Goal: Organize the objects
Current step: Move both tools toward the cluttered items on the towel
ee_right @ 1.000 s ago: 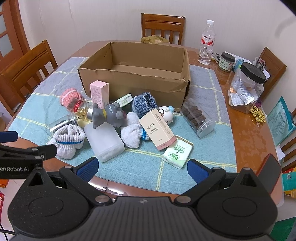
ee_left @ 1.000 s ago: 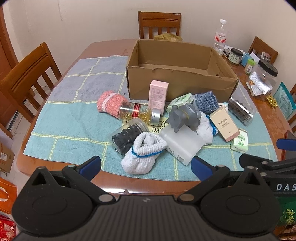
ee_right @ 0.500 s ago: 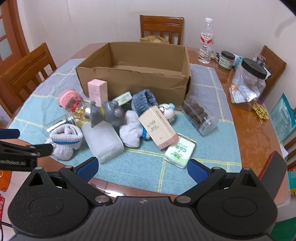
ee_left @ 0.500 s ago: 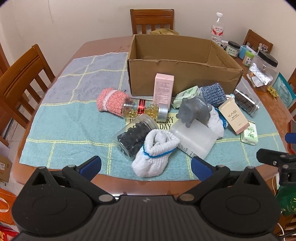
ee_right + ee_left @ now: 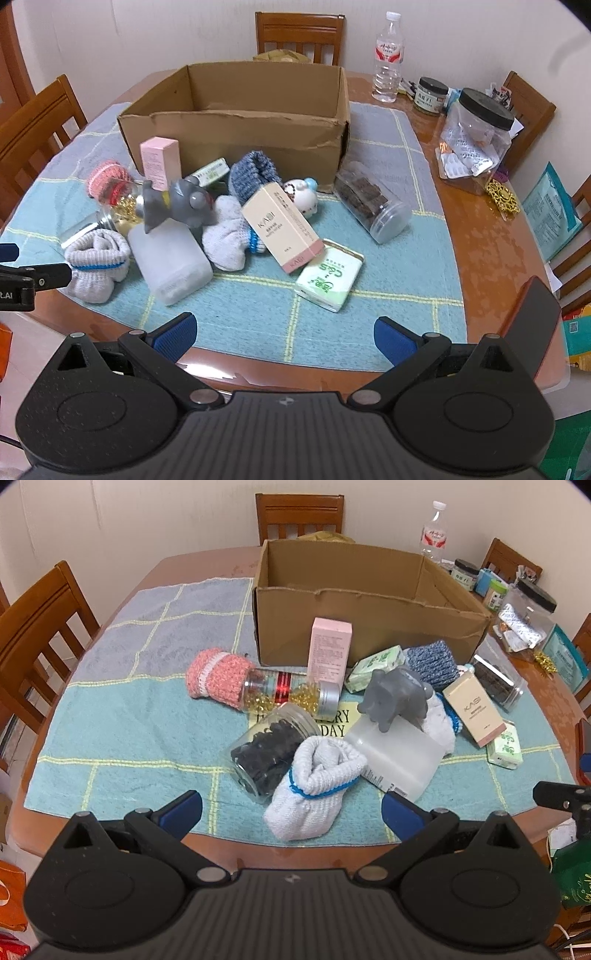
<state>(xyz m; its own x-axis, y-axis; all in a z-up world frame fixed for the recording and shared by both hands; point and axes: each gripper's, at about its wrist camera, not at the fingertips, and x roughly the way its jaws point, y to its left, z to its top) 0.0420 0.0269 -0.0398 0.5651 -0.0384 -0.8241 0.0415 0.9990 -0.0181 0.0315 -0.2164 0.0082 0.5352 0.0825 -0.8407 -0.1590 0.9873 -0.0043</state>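
Blue ribbed pads are seen spread wide on both tools: the left gripper and the right gripper are each held apart over the near table edge, with nothing between their black fingers. Just beyond the left gripper, a rolled white sock banded in blue is laid on a teal terry towel crossed by yellow lines. A clear round jar of dark pieces is tipped against the sock, and a frosted, rectangular plastic bottle is laid beside it, with a smooth grey rubber elephant propped on top. Ahead of the right gripper, a flat green-and-white tissue pack is touched by a long beige carton that leans on a second white sock. Farther back, a pink knitted sleeve, an upright pink box, a blue knitted roll and a clear tube of brown cubes are gathered before an open corrugated cardboard box with torn rims. A glossy wooden table is left bare at the right.
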